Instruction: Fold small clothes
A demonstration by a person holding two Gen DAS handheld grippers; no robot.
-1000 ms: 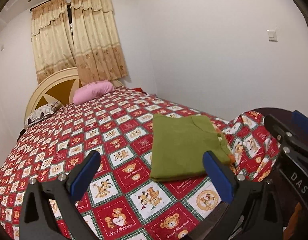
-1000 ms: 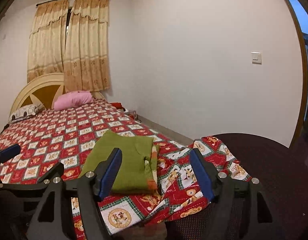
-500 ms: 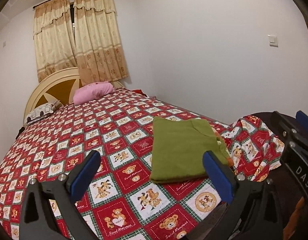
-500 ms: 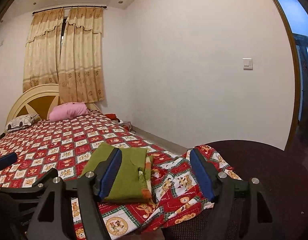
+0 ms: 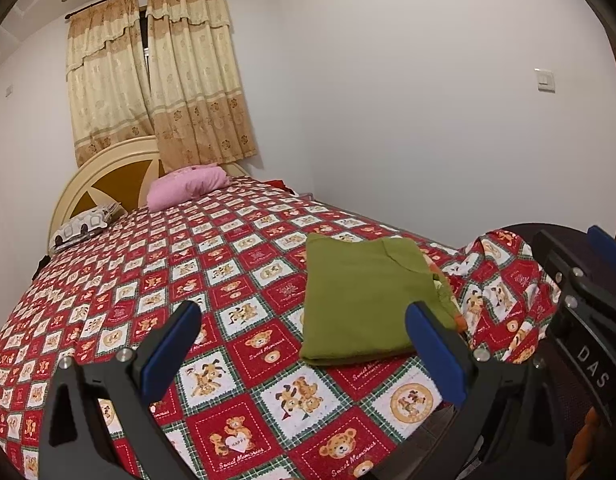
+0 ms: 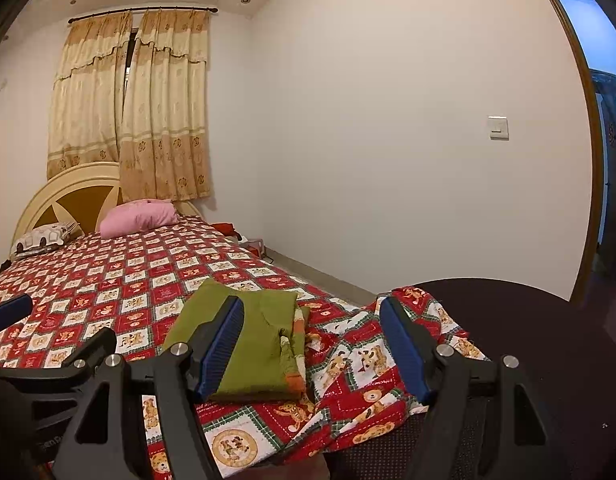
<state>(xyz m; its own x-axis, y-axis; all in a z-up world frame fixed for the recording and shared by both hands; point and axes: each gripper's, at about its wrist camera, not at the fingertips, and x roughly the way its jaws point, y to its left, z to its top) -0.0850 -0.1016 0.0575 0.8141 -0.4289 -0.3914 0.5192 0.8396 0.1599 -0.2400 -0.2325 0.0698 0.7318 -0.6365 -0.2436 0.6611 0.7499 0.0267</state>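
Observation:
A small green garment [image 5: 364,292] with an orange trim lies folded in a flat rectangle near the foot corner of the bed; it also shows in the right wrist view [image 6: 252,344]. My left gripper [image 5: 304,344] is open and empty, held back from the bed, with the garment beyond its right finger. My right gripper [image 6: 312,344] is open and empty, raised in front of the garment, which shows between its jaws and behind its left finger.
The bed carries a red teddy-bear bedspread [image 5: 188,264] whose corner drapes over a dark round chair [image 6: 548,328]. A pink pillow [image 5: 188,184] and a patterned pillow [image 5: 84,224] lie at the headboard. White wall on the right, doorway [image 6: 612,160] far right.
Both grippers have drawn back and tilted up, so the garment sits lower and farther in each view. The garment has not moved. Both grippers stayed open.

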